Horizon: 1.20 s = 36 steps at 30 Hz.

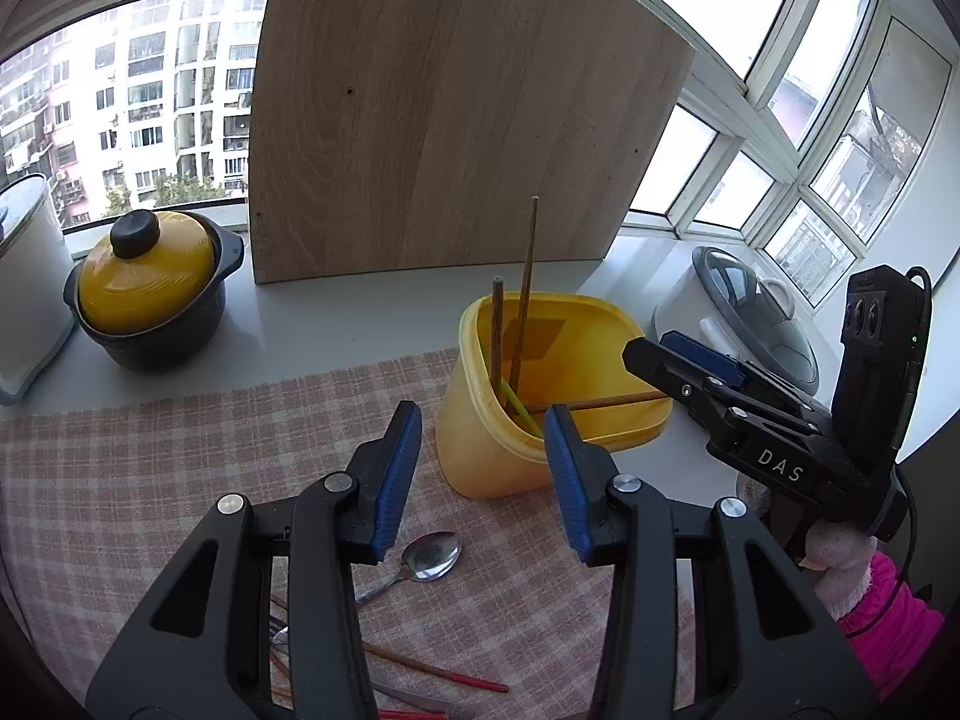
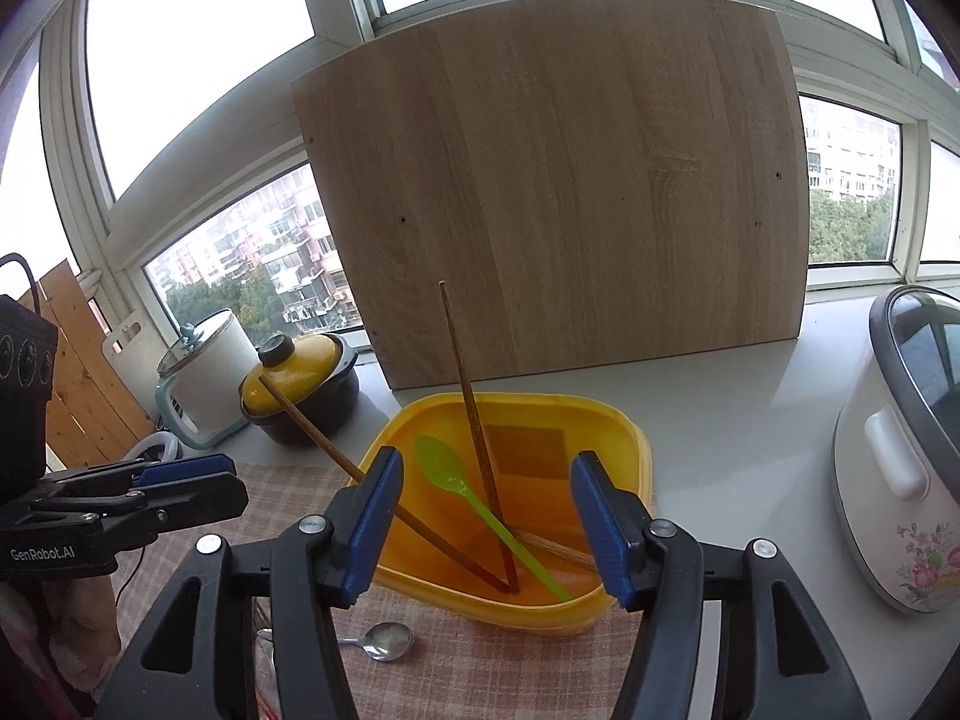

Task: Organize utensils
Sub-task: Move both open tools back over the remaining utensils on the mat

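Observation:
A yellow plastic container (image 1: 480, 456) (image 2: 636, 444) stands on the checked cloth. It holds brown chopsticks (image 1: 527, 276) (image 2: 465, 378) and a green plastic spoon (image 2: 444, 468). My left gripper (image 1: 480, 474) is open and empty, above the cloth just left of the container. A metal spoon (image 1: 432, 555) (image 2: 390, 639) lies below it. More chopsticks, one red-tipped (image 1: 474, 683), and a fork (image 1: 277, 630) lie near the bottom edge. My right gripper (image 2: 486, 516) is open and empty, over the container's near rim. It also shows in the left wrist view (image 1: 678, 360).
A wooden board (image 1: 444, 114) (image 2: 558, 192) leans on the window behind. A yellow-lidded black pot (image 1: 150, 288) (image 2: 300, 384) and a white cooker (image 2: 204, 378) stand at the left. A white rice cooker (image 1: 744, 312) (image 2: 900, 450) stands right of the container.

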Available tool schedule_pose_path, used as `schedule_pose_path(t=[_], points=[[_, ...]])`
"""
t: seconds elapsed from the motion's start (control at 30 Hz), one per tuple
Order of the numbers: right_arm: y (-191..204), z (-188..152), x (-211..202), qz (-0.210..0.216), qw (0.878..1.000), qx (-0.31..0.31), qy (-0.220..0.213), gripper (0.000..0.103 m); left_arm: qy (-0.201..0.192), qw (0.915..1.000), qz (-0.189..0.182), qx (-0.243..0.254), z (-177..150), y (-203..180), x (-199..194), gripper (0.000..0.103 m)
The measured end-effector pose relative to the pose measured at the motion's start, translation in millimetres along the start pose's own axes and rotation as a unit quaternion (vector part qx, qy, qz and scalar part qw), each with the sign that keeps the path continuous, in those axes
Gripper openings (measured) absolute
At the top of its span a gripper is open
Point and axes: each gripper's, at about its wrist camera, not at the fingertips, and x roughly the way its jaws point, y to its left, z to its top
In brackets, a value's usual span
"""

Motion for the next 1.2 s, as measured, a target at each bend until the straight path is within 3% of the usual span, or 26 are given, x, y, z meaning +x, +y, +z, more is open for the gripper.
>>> schedule_pose_path(t=[0.3,0.67,0.8,0.97,1.2], points=[[8,-8,-17,0.043,0.999,-0.017,-0.012,0.081,-0.044,0.9981,0.04,-0.019,-25,45,-40,0.042],[51,-35,-23,0.103,0.989,-0.103,0.014,0.085,0.001,0.9926,0.087,-0.084,-84,101,-61,0.042],[72,-47,-15,0.126,0.982,-0.136,0.043,0.085,0.025,0.9893,0.088,-0.114,-112,113,-62,0.042],[99,-64,9,0.16,0.966,-0.168,0.11,0.085,0.052,0.9817,0.073,-0.168,-143,126,-56,0.042],[121,-93,50,0.185,0.943,-0.191,0.199,0.067,0.083,0.9739,0.06,-0.202,-169,130,-44,0.042]])
